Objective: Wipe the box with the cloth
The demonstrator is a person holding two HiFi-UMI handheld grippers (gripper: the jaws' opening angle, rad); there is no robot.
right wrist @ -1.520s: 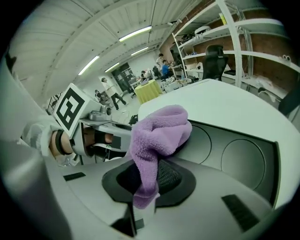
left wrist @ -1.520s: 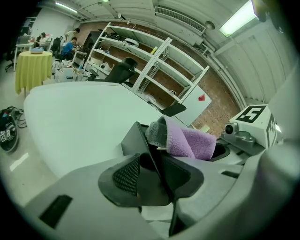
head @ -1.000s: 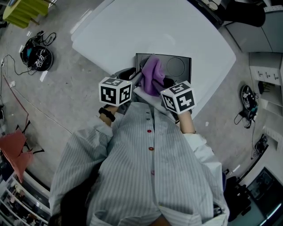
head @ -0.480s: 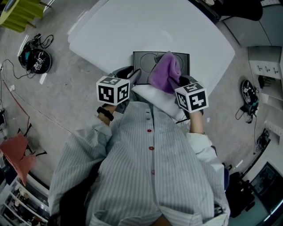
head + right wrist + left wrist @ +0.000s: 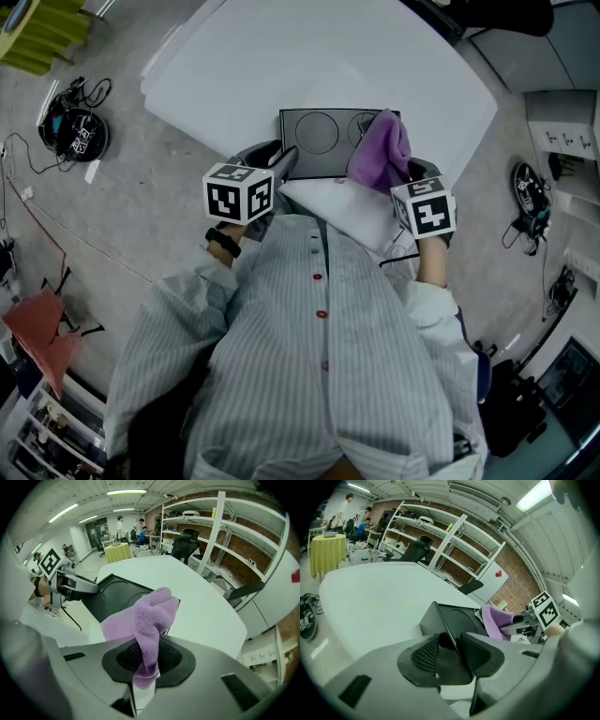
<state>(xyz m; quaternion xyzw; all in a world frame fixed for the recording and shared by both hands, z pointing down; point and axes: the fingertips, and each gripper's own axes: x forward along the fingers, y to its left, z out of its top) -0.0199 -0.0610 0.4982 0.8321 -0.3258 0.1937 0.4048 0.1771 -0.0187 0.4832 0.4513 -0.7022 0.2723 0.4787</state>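
The left gripper [image 5: 449,645] has its fingers pinched on the near edge of the dark box [image 5: 319,141], mid-frame on the white bench [image 5: 281,56]. The right gripper [image 5: 147,657] squeezes the purple cloth [image 5: 380,150] in its fingers, over the box's right end.

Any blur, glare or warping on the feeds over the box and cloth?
Head view: sharp, evenly lit; the white table is nearly washed out, yet the box and cloth read clearly. Left gripper view: strong fisheye bends the shelves, ceiling light flares. Right gripper view: cloth fibres crisp, corners vignetted dark.
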